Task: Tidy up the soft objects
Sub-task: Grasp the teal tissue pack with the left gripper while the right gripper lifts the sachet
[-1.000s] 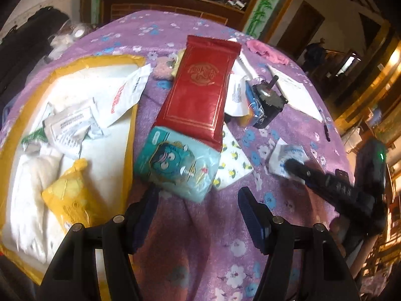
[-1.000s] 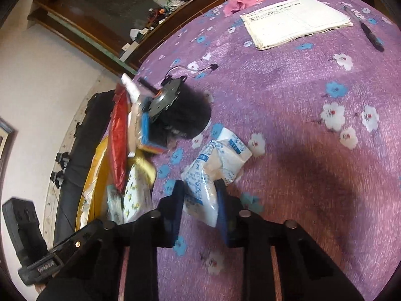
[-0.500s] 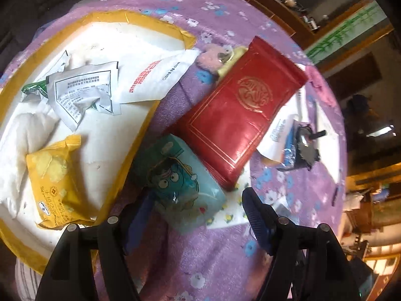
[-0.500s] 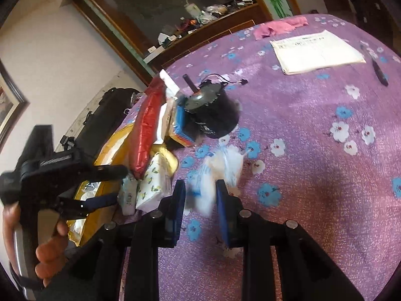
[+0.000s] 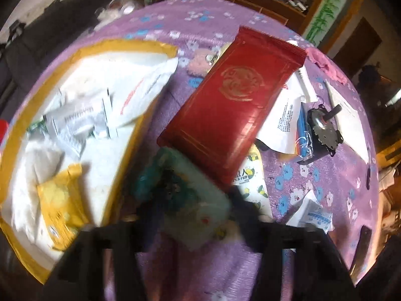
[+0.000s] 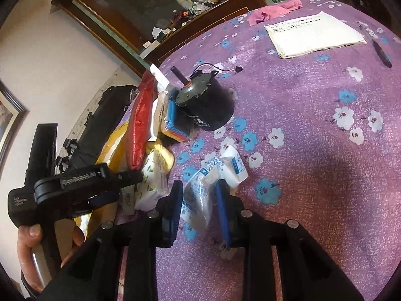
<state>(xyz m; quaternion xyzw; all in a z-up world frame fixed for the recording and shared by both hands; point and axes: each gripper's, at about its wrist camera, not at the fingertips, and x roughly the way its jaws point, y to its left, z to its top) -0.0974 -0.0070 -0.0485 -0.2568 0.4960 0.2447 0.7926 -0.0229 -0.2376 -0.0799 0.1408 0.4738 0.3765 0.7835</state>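
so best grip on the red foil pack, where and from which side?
Judgement: take the red foil pack across its narrow width near the far crimped end, from above. It lies flat and long; its near end overlaps the teal tissue pack, which sits between the closing left hand-held gripper.

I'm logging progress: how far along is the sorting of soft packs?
Done: a yellow pack and white packets lie in the yellow-rimmed tray. In hand: left tongs closing around the teal pack; right tongs grip the white-blue pack. Left: red pack, lemon-print pack.
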